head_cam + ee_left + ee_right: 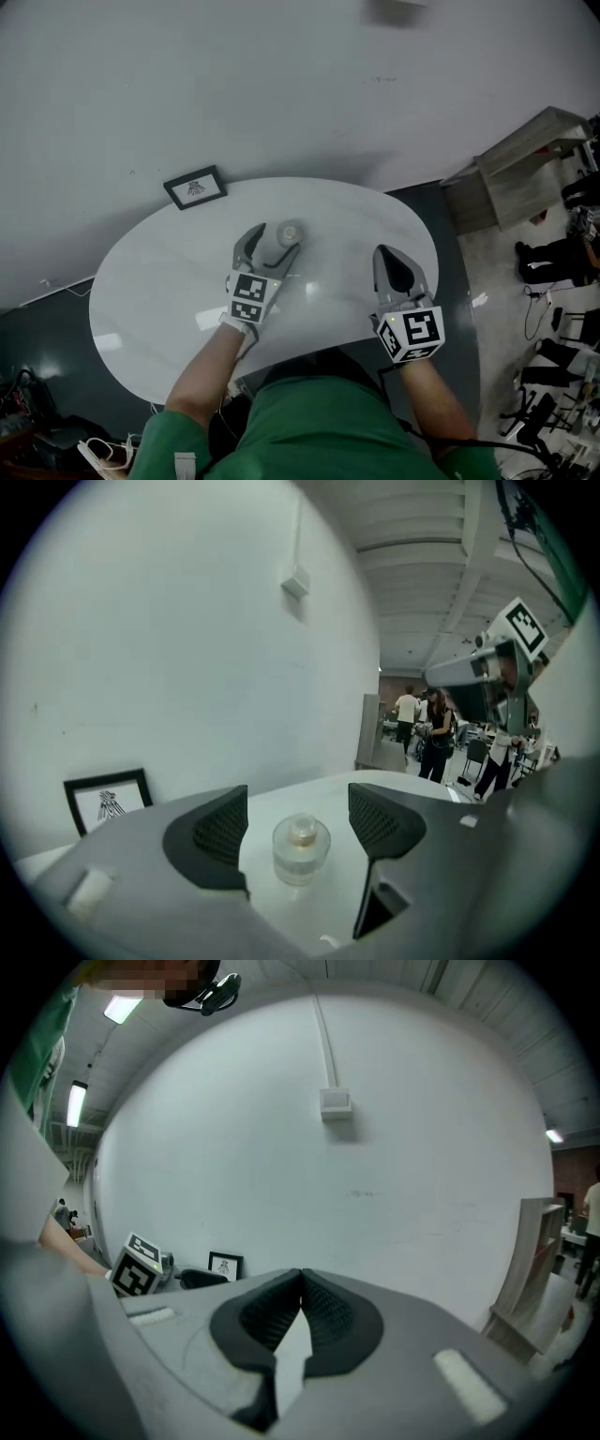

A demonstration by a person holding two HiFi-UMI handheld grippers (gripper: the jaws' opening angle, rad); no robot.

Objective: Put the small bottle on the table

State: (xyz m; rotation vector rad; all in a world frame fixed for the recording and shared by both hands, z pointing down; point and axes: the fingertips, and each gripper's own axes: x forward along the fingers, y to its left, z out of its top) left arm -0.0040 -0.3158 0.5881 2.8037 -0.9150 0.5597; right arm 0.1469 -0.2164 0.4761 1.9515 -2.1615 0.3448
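Left tool [270, 246], jaws spread, straddles the small bottle [301, 848] standing on the desk [150, 281]; back straight out without nudging it. Right tool [300, 1283] sits pressed together, empty.

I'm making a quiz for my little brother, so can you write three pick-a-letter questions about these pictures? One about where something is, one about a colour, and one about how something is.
1. Where is the small bottle?
A. Standing on the table, between the left gripper's jaws
B. Under the table
C. Hanging off the table's edge

2. What colour is the table top?
A. Black
B. White
C. Red

3. How are the right gripper's jaws?
A. Wide apart
B. Shut on the bottle
C. Shut together with nothing between them

Answers:
1 A: the left gripper view shows the bottle upright on the table between the open jaws, touching neither.
2 B: the head view shows a white oval top.
3 C: the right gripper view shows the two pads meeting, with nothing held.
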